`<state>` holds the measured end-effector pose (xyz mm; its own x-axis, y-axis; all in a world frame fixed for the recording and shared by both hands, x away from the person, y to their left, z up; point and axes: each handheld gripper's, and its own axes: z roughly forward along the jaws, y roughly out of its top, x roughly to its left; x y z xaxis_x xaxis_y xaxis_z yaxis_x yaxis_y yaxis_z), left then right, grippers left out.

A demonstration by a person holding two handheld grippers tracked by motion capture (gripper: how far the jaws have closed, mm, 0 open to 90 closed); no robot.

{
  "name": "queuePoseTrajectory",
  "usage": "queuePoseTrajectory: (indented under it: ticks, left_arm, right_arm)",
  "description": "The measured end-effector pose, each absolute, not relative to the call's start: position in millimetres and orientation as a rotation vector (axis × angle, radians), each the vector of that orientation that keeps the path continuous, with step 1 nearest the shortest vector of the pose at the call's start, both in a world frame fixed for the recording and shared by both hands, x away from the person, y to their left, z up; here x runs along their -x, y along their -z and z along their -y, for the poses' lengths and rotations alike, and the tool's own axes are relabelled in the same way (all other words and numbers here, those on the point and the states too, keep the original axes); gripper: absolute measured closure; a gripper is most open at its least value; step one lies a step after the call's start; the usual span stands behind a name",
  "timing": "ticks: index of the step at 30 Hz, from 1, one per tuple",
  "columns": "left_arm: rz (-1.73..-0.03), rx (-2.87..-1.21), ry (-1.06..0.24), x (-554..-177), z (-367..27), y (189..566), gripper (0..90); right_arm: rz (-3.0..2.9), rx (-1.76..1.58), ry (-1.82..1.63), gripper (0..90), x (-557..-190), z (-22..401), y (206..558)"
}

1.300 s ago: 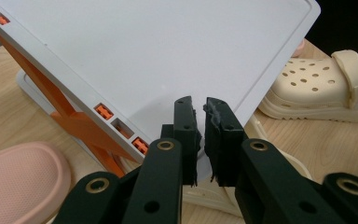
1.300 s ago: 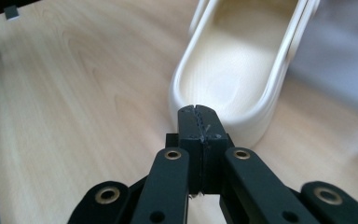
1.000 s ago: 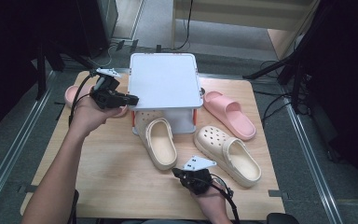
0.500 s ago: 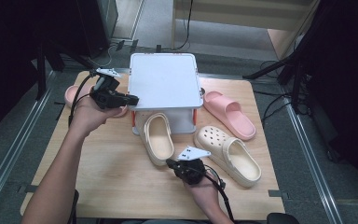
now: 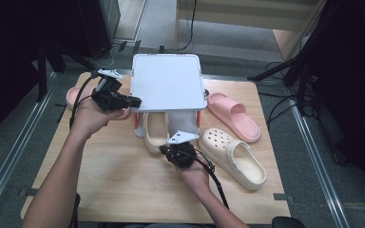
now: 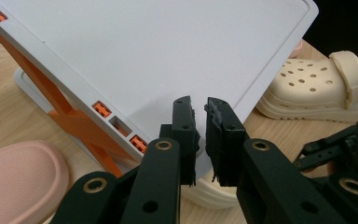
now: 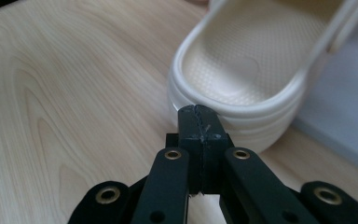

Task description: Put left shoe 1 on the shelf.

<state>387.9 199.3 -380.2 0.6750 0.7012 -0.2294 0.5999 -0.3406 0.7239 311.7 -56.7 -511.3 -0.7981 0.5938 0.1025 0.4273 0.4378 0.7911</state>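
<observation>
While heel-first toward right gripper (image 7: pixel 199 116): cream clog (image 7: pixel 242 70), toe under rack (image 5: pixel 168 85).

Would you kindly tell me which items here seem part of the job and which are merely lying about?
Likely in use: right gripper, cream clog at its tips, white rack, left gripper.
Lying about: second cream clog, right pink slide, left pink slide.

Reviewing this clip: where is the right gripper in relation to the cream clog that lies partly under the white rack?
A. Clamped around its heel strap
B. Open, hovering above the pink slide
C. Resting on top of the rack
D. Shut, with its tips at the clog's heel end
D. In the right gripper view the right gripper has its jaws pressed together, tips at the rounded heel end of the cream clog, gripping nothing.
</observation>
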Motion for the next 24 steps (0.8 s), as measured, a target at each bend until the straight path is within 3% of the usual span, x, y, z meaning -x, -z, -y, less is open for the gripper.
queuePoseTrajectory:
  ticks: [15,24]
  left_arm:
    - [-1.001,-2.044,-0.143,-388.5,-200.6,380.7,81.6]
    - [-1.014,-2.043,-0.157,-388.6,-202.6,380.3,81.3]
  right_arm:
    - [-2.478,-0.945,-1.267,90.0,-360.0,18.3,513.0]
    - [-2.480,-0.928,-1.277,90.0,-364.9,7.2,513.8]
